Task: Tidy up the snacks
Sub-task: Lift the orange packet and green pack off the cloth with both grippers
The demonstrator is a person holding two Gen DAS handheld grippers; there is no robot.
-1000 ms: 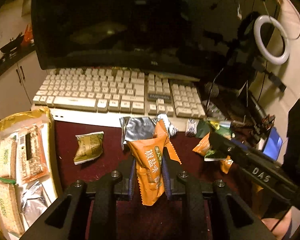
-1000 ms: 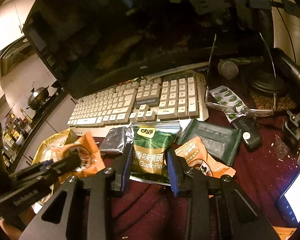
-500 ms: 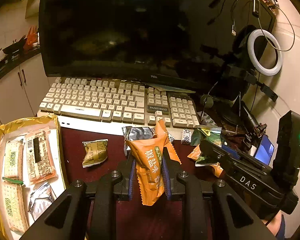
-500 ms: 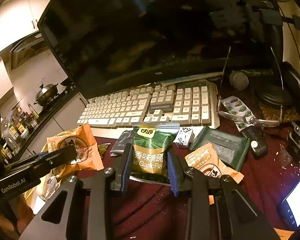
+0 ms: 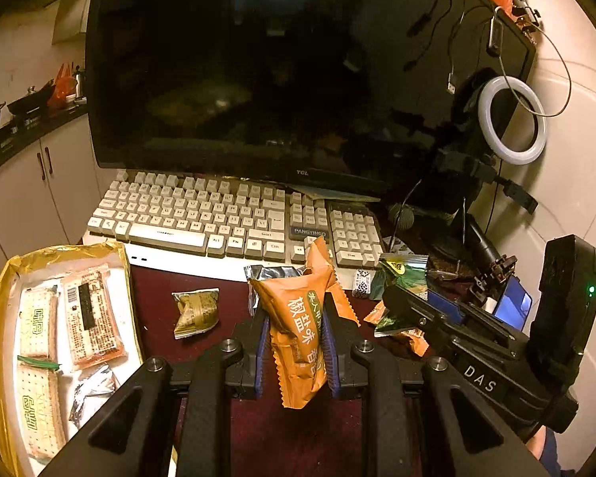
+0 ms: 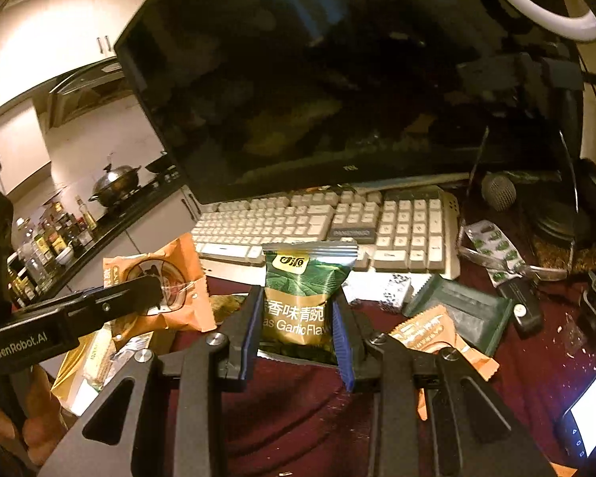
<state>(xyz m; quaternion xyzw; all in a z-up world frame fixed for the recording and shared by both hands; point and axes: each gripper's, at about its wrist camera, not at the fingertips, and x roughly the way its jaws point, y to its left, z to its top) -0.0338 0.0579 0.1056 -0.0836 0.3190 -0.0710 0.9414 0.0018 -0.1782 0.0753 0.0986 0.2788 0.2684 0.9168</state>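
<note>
My left gripper is shut on an orange snack packet and holds it upright above the dark red table; the packet also shows in the right wrist view. My right gripper is shut on a green garlic-flavour pea packet, also lifted off the table. A gold-rimmed tray at the left holds several cracker packets. Loose snacks lie on the table: a small olive packet, a silver packet, an orange packet and a dark green packet.
A white keyboard and a large dark monitor stand behind the snacks. A ring light, a microphone, a pill blister and cables crowd the right side. A kitchen counter with a pot lies far left.
Both grippers have risen and drawn back from the table with their packets still held, so the keyboard and the loose snacks now look farther away and lower.
</note>
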